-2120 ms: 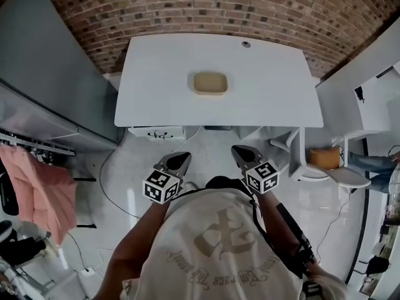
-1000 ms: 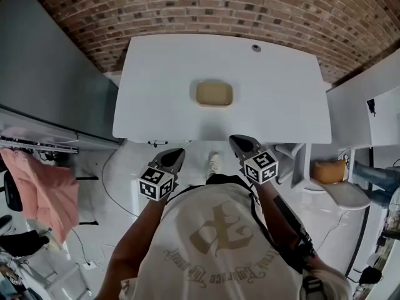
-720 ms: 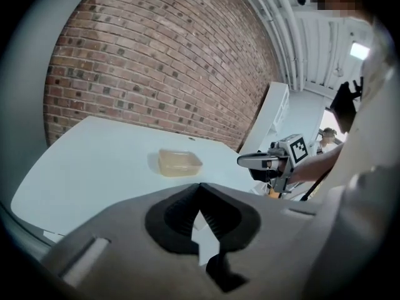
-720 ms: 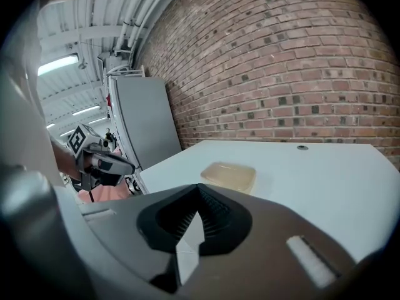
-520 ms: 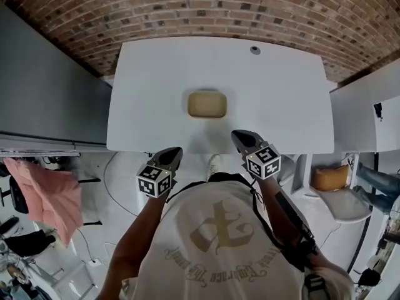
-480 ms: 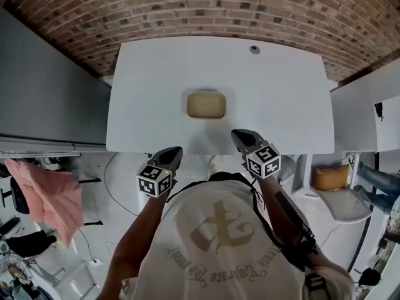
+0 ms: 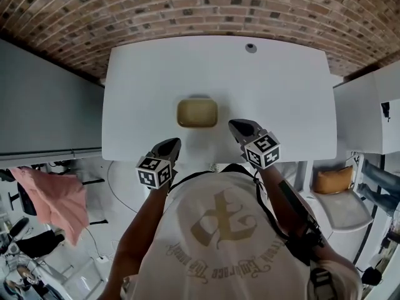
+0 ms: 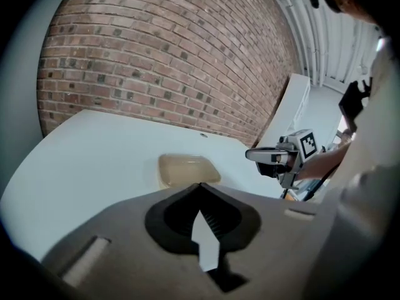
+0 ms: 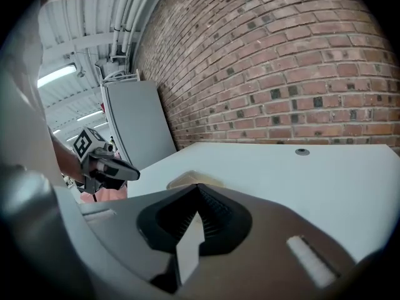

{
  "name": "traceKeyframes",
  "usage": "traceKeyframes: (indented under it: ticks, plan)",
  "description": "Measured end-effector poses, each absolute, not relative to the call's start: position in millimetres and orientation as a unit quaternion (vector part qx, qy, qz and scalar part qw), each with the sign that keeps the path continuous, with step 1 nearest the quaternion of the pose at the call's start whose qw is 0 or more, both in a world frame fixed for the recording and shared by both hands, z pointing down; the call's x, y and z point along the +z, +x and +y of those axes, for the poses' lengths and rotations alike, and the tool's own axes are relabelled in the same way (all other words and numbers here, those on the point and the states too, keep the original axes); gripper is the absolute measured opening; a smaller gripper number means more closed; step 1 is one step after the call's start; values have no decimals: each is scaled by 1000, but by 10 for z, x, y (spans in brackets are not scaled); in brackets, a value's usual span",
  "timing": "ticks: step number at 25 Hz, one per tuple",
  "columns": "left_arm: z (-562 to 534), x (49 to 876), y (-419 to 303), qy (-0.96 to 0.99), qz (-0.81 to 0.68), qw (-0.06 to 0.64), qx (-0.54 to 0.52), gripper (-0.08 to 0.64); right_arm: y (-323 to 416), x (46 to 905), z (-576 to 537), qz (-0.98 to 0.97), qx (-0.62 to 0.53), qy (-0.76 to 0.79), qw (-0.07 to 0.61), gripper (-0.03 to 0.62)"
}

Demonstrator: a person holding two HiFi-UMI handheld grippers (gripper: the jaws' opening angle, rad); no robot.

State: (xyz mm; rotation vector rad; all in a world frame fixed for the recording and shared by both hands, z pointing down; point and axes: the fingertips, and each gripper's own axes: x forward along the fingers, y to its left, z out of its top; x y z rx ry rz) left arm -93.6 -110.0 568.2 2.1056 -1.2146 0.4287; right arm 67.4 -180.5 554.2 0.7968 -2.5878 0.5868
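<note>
Spanning the far side: 1 red-brick wall (image 7: 200, 5).
Item 2: 1 white desk (image 7: 281, 86), long edge against that wall, near edge towards the person.
Item 3: 1 grey panel (image 7: 44, 105), standing left of the desk.
Item 4: 1 pink cloth (image 7: 53, 202), hanging low at left, well apart from the desk.
Item 5: left hand-held gripper (image 7: 170, 144), over the desk's near edge, jaws closed tip to tip with nothing between them, pointing towards the tan container (image 7: 197, 112) from its near left.
Item 6: right hand-held gripper (image 7: 237, 127), over the desk near the tan container's near right corner, jaws likewise closed and empty.
Item 7: the tan container, 1 shallow plastic piece with rounded corners, lying flat on the desk left of centre, between the 2 gripper tips and a little beyond them, touched by neither.
Item 8: 1 round cable grommet (image 7: 250, 47), set in the desk near the wall edge.
</note>
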Motion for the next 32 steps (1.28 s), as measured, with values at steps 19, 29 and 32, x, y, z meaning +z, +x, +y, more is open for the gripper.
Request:
traceKeyframes:
  ticks: [19, 29, 32]
  plan:
    - [-1919, 6221, -1263, 722, -504, 427, 205, 34, 718, 5671, -2452, -923, 227, 263, 165, 9]
    - [-2123, 6426, -1254, 701, -489, 489, 173, 61, 820, 5785, -2563, -916, 249, 275, 154, 8]
    - [-2122, 6469, -1205, 698, -481, 500, 176, 60, 873, 5807, -2616, -911, 262, 281, 148, 8]
